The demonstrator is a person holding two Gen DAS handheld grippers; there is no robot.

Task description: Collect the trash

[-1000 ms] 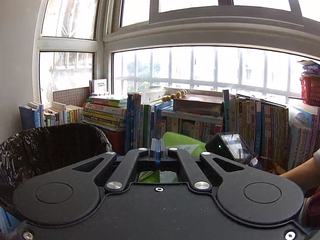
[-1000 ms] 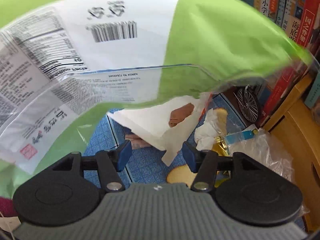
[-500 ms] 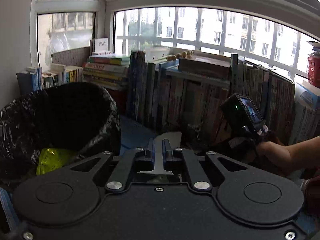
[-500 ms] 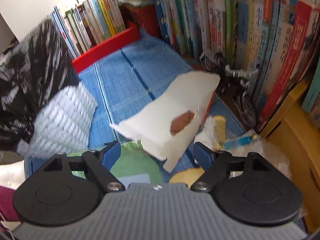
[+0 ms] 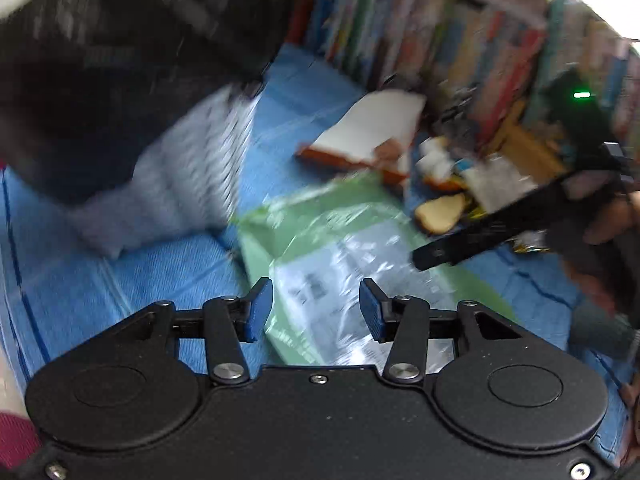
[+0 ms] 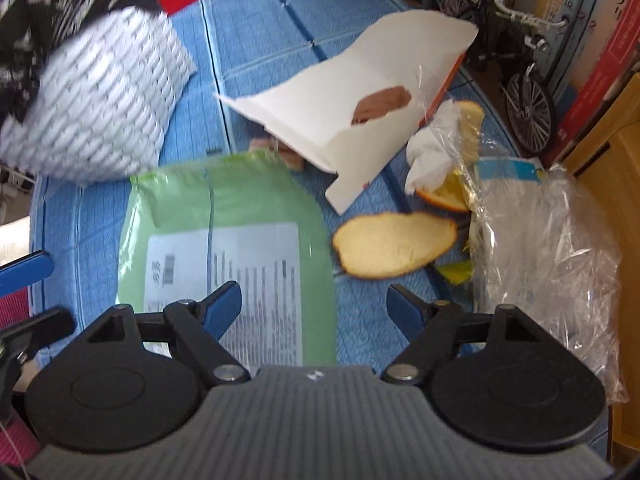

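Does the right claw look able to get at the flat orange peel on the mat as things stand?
Probably yes: the right claw is open and empty, and the orange peel lies exposed just ahead of it, nothing on top.

a home room: rows of books [image 6: 592, 40] along a blue mat [image 6: 256, 40].

Bare blue mat [image 6: 256, 40] is lying open between the waste bin [image 6: 92, 104] and the torn white box [image 6: 352, 108]. Books [image 6: 600, 40] and a model bicycle [image 6: 516, 64] are walling the far right, with a clear plastic bag [image 6: 548, 264] crowding that side.
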